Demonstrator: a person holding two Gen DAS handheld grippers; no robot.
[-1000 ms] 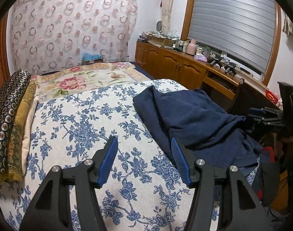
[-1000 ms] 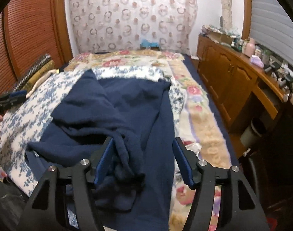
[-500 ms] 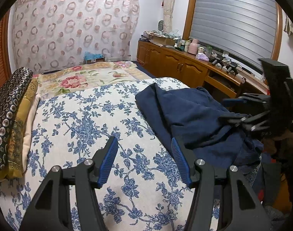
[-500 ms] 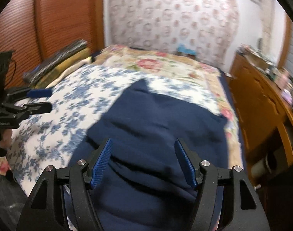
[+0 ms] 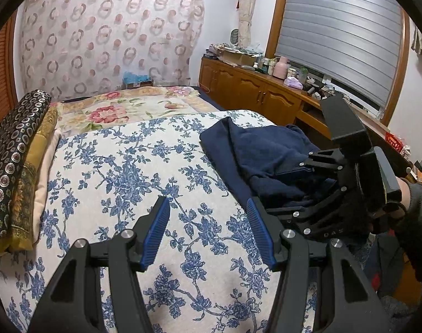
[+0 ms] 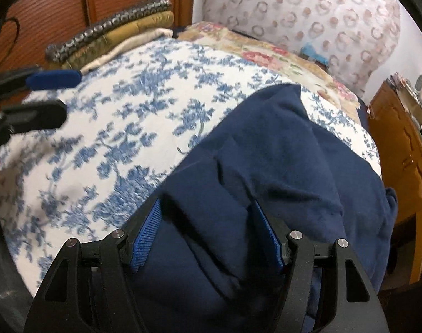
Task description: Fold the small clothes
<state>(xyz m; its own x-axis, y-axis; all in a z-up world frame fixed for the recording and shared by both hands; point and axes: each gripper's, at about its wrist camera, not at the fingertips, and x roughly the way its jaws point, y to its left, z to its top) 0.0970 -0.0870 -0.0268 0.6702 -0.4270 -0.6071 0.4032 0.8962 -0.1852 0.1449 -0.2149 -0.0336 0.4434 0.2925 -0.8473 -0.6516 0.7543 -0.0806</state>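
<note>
A crumpled navy blue garment [image 5: 263, 149] lies on the right side of the bed, on a blue-and-white floral sheet [image 5: 122, 172]. My left gripper [image 5: 209, 233] is open and empty above the sheet, left of the garment. My right gripper [image 6: 208, 233] is open and low over the garment [image 6: 280, 166], with folds of the cloth between its jaws. The right gripper also shows in the left wrist view [image 5: 294, 191], and the left gripper shows at the left edge of the right wrist view [image 6: 48, 97].
Folded patterned blankets [image 5: 14, 161] are stacked along the bed's left side. A floral quilt [image 5: 122, 108] covers the far end of the bed. A wooden cabinet [image 5: 255, 94] with clutter runs along the right wall under a shuttered window.
My right gripper has swung left and dropped onto the navy garment, so cloth now sits between its jaws. My left gripper has barely moved.
</note>
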